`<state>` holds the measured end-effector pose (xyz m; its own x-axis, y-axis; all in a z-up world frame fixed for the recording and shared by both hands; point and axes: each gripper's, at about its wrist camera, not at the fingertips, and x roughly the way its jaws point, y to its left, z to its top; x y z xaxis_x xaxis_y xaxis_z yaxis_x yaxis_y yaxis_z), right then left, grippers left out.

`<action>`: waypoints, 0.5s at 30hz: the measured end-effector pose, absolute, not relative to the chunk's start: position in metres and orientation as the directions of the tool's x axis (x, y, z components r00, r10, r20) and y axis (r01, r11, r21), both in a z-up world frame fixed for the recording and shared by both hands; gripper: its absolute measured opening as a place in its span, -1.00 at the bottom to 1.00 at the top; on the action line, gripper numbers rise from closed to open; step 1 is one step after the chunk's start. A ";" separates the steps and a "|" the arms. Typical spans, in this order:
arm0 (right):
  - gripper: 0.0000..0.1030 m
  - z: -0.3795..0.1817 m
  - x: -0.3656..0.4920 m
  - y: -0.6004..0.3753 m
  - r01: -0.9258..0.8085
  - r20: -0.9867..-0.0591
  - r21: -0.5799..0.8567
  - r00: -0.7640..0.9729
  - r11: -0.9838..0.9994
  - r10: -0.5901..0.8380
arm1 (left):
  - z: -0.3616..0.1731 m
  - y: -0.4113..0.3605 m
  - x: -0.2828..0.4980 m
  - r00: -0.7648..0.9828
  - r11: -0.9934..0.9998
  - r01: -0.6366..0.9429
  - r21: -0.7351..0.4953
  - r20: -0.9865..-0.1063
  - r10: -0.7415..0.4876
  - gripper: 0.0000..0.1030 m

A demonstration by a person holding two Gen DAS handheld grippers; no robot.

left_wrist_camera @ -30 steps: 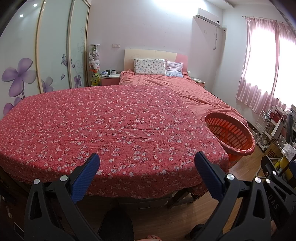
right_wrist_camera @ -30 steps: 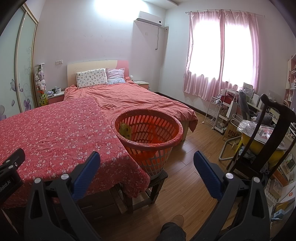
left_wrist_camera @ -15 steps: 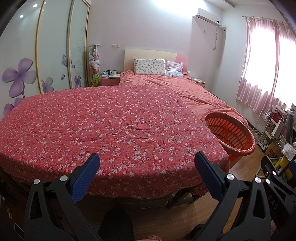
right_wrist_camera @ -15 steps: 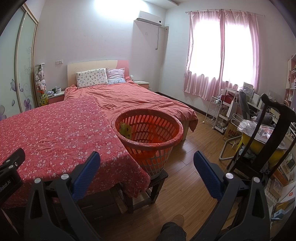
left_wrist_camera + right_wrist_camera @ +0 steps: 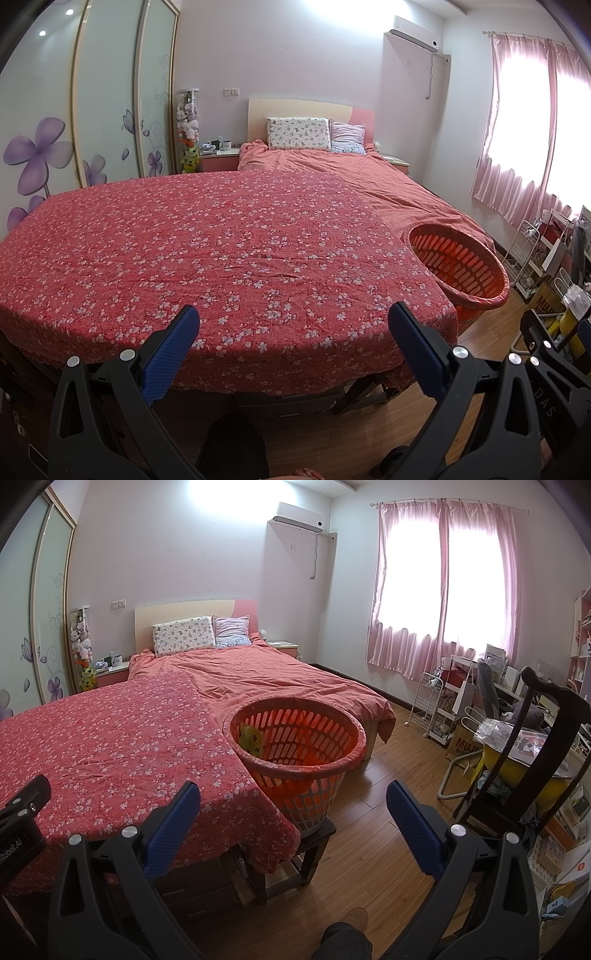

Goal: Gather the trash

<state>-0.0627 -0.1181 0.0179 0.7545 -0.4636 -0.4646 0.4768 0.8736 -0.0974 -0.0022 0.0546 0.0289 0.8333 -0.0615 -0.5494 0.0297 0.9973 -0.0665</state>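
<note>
Tongs, left: left gripper [image 5: 293,325] spread wide, nothing between the blue pads [image 5: 173,345]; it hangs over the near edge of the flowered cloth [image 5: 229,258].
Tongs, right: right gripper [image 5: 293,805] likewise spread and empty, aimed at the gap between table corner and floor, the basket just ahead.
Change over the last second: almost none. Both views hold the same framing as a second ago and half a second ago; neither tool has closed, dropped or swung.
Small shift: the yellow-green scrap [image 5: 251,738] inside the basket sat a little higher against the wall half a second back than a second back, and stays there now. Could be settling; cannot tell.
Trash, location: that scrap lies in the orange basket [image 5: 347,734], against its left inner wall. No other loose item shows on the cloth in either view.
Basket: stands on a small dark stool [image 5: 295,853], touching the table's right corner, lined with orange film.
Bed: pink duvet [image 5: 266,675] behind, nothing on it that reads as trash.
Meaning for the task: judged finished, or at a pause. With the table bare and both tools idle, no pick-up seems pending.
Risk: anything under the table or behind the basket is hidden from both cameras.
</note>
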 end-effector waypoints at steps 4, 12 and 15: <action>0.91 0.018 -0.063 -0.118 0.477 -0.465 -0.097 0.754 0.873 -0.464 | 0.029 0.055 -0.002 0.833 0.997 0.030 -0.067 -0.550 -0.062 0.96; 0.91 0.018 -0.063 -0.118 0.476 -0.465 -0.097 0.755 0.874 -0.463 | 0.029 0.055 -0.002 0.833 0.997 0.031 -0.066 -0.549 -0.062 0.96; 0.91 0.018 -0.063 -0.117 0.476 -0.464 -0.097 0.755 0.874 -0.463 | 0.029 0.056 -0.002 0.833 0.997 0.033 -0.063 -0.550 -0.063 0.96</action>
<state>-0.0627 -0.1172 0.0180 0.7548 -0.4633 -0.4644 0.4765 0.8738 -0.0973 -0.0024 0.0556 0.0289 0.8329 -0.0626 -0.5499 0.0333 0.9974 -0.0631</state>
